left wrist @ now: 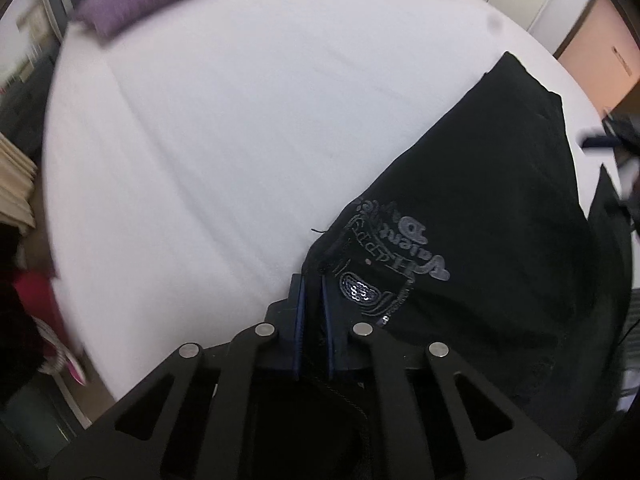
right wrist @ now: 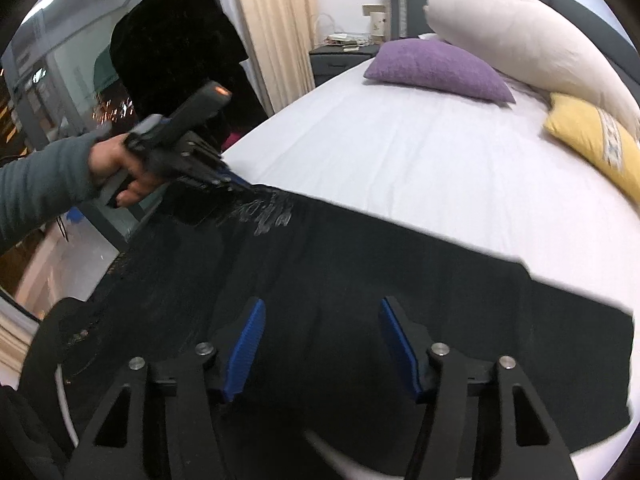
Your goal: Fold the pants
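Note:
Black pants (left wrist: 480,208) with a silver printed logo lie on a white bed (left wrist: 220,140). My left gripper (left wrist: 314,280) is shut on the pants' edge near the logo. In the right wrist view the pants (right wrist: 360,280) spread across the bed's near side. My right gripper (right wrist: 322,312) is open just above the cloth, holding nothing. The left gripper (right wrist: 236,184), held by a hand, shows there pinching the pants' far left corner.
A purple pillow (right wrist: 436,68), a white pillow (right wrist: 520,44) and a yellow pillow (right wrist: 596,140) lie at the bed's head. A nightstand (right wrist: 340,60) and a curtain (right wrist: 272,28) stand beyond. The bed's left edge drops to the floor (right wrist: 60,264).

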Tool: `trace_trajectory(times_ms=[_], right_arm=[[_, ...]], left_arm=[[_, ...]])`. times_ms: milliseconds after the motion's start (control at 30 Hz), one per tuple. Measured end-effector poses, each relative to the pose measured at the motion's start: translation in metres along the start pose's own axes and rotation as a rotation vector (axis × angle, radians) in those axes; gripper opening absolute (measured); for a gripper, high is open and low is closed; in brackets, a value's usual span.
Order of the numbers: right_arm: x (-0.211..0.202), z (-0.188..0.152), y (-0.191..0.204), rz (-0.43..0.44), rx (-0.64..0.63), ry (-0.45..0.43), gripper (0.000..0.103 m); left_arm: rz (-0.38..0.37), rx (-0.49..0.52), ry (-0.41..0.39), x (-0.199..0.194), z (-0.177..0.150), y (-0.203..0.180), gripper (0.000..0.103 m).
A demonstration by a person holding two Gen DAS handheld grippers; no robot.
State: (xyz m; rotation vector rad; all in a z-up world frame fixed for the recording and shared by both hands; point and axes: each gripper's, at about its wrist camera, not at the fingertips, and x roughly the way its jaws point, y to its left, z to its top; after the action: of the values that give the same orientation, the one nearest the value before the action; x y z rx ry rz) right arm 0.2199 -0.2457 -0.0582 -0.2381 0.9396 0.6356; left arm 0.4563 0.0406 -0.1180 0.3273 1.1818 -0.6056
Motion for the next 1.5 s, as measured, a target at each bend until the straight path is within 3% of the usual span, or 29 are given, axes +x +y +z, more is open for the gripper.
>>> trace_trajectory(times_ms=[300, 567, 633, 800, 933, 1033, 1233, 1500], right_arm=[[0.064, 0.067, 0.0, -0.008, -0.205, 0.126, 0.057], [0.116, 0.084, 0.012, -0.008, -0.383, 0.292, 0.051], [0.126, 0.087, 0.01, -0.027, -0.412, 0.322, 0.051], [0.143, 0.091, 0.002, -0.025, -0.417, 0.376, 0.051], [0.154, 0.093, 0.001, -0.018, -0.422, 0.422, 0.028], [0.151, 0.097, -0.003, -0.002, -0.381, 0.418, 0.015], [0.136, 0.099, -0.009, -0.006, -0.269, 0.393, 0.008], [0.106, 0.072, -0.029, 0.069, 0.173, 0.261, 0.006]], left_arm=[[0.178, 0.149, -0.196, -0.036, -0.035, -0.044, 0.007], [0.223, 0.205, -0.237, -0.034, -0.066, -0.052, 0.007], [0.219, 0.198, -0.242, -0.046, -0.075, -0.082, 0.007], [0.221, 0.211, -0.244, -0.058, -0.084, -0.101, 0.007], [0.217, 0.212, -0.246, -0.057, -0.085, -0.099, 0.007], [0.219, 0.213, -0.251, -0.057, -0.086, -0.1, 0.007], [0.213, 0.205, -0.26, -0.058, -0.087, -0.103, 0.007], [0.195, 0.182, -0.274, -0.07, -0.096, -0.115, 0.007]])
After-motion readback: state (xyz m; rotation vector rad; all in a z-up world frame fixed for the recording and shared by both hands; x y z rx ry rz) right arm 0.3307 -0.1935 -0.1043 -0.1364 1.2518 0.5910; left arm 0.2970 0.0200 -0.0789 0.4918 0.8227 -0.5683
